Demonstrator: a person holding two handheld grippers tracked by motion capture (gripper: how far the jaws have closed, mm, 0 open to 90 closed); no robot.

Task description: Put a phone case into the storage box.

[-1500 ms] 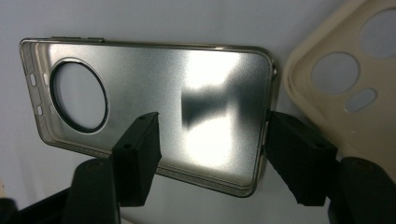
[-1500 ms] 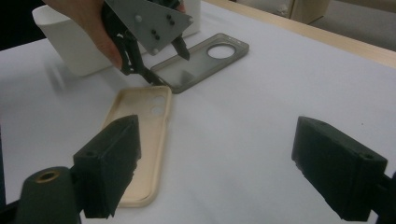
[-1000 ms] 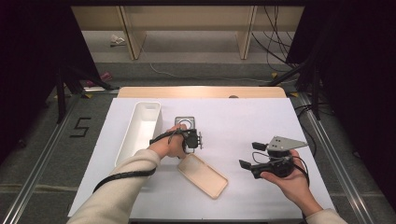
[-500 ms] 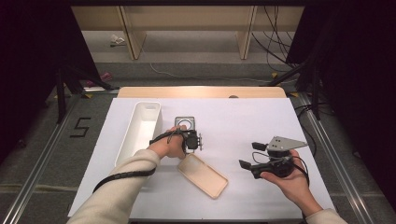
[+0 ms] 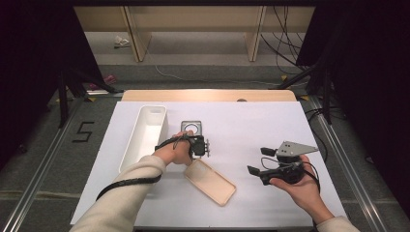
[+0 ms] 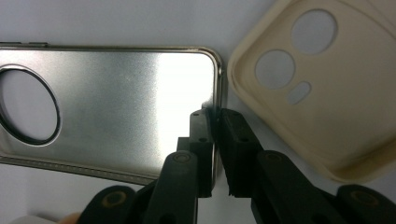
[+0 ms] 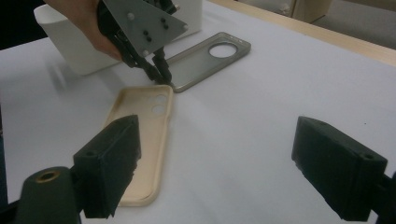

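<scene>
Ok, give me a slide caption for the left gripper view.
Left gripper pinching the silver phone case by its rim, beige phone case alongside.

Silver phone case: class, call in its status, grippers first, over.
Left gripper jaws just closing, clamped on silver phone case rim. Right gripper open, empty. Beige case beside it; nothing blocking.

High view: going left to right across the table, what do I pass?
White bin → left gripper, shut on the silver phone case's rim → right gripper, jaws open and empty.
</scene>
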